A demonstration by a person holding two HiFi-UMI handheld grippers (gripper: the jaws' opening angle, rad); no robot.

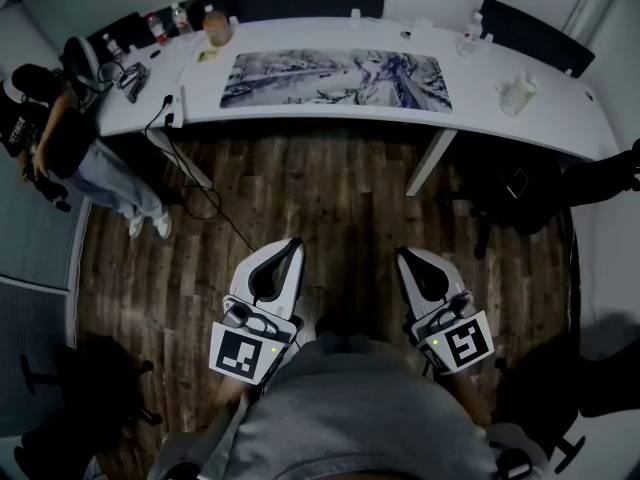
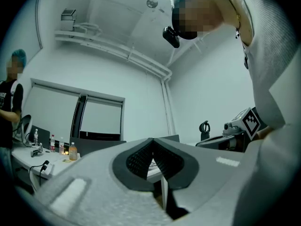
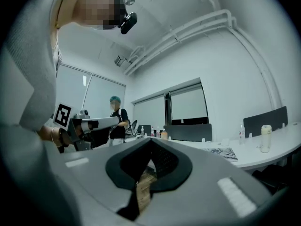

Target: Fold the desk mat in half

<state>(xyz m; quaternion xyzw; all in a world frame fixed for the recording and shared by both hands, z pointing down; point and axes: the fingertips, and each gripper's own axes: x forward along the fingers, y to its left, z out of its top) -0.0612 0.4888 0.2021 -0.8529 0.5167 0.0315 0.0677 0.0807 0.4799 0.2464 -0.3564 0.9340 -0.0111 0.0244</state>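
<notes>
The desk mat (image 1: 337, 78), printed in grey and white, lies flat and unfolded on the long white table (image 1: 520, 128) at the far side of the room. Both grippers are held close to the person's body, well short of the table over the wooden floor. My left gripper (image 1: 292, 242) is shut with nothing between its jaws. My right gripper (image 1: 403, 255) is shut and empty too. In the right gripper view a strip of the mat (image 3: 225, 152) shows on the table beyond the closed jaws (image 3: 151, 140). In the left gripper view the jaws (image 2: 151, 141) meet at the tips.
A person (image 1: 60, 143) stands at the table's left end. Bottles and a jar (image 1: 216, 26) crowd the back left corner, with a cable (image 1: 165, 108) hanging off the edge. A white object (image 1: 517, 95) and small bottle (image 1: 471, 36) sit at the right. Dark chairs (image 1: 530, 33) stand behind.
</notes>
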